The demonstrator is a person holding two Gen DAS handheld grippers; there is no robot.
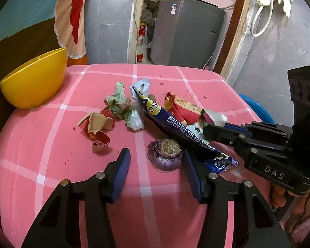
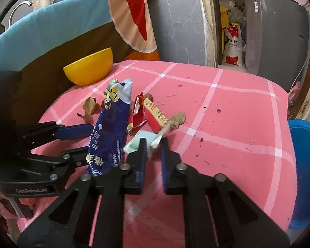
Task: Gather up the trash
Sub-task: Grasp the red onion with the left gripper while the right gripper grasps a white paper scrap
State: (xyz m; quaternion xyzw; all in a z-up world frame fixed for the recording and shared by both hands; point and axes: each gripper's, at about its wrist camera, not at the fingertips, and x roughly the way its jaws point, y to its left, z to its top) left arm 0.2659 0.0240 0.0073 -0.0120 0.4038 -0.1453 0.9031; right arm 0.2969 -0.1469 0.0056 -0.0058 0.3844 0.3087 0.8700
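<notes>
The desk (image 1: 165, 206) was covered by a pink cloth (image 1: 51, 144) crossed with white lines. A yellow bowl (image 1: 34, 80) was placed at its far left edge. Near the middle, a torn red-and-tan paper scrap (image 1: 96, 129), a crumpled green wrapper (image 1: 119, 103), a red packet (image 1: 181, 108) and a purple onion half (image 1: 165, 155) were laid directly on the cloth. A long blue wrapper (image 1: 175, 128) was propped tilted among them. Small dark crumbs were scattered over the far side.

Bowl (image 1: 34, 78) at table (image 1: 165, 206) far-left edge, torn wrappers (image 1: 97, 130) heaped mid-table, long snack bag (image 1: 175, 128) slanting across heap, onion (image 1: 165, 155) nearest, between left gripper (image 1: 157, 165) fingers, possibly untouched, right gripper (image 2: 153, 144) on small carton (image 2: 153, 142), basin (image 2: 305, 165) below table's right edge.
</notes>
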